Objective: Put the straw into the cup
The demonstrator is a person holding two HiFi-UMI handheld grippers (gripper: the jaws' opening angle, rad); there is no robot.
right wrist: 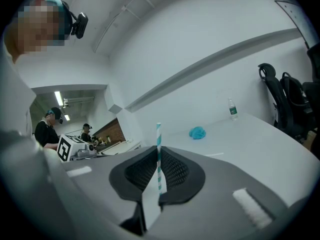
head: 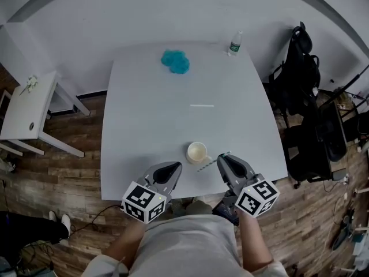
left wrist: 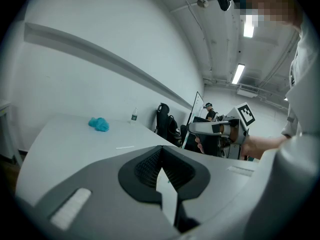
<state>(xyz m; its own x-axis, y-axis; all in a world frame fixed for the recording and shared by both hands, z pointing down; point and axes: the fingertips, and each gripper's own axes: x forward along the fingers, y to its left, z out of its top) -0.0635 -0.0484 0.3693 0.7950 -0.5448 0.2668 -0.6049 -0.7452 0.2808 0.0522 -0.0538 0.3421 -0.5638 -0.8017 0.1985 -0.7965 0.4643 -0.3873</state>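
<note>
My right claw (right wrist: 159, 178) is pinching the straw (right wrist: 159, 144), which sits just right of the cup (head: 196, 152) near the table's (head: 144, 126) front edge. My left claw (left wrist: 162, 170) is pressed together on nothing. I'd swing the straw's free end over the cup's mouth, tip it steeper and lower it inside before letting go, because a thin straw can pivot in my pads and a nudge at the rim might topple so light a cup. The straw is slim and straight, white with teal stripes.
</note>
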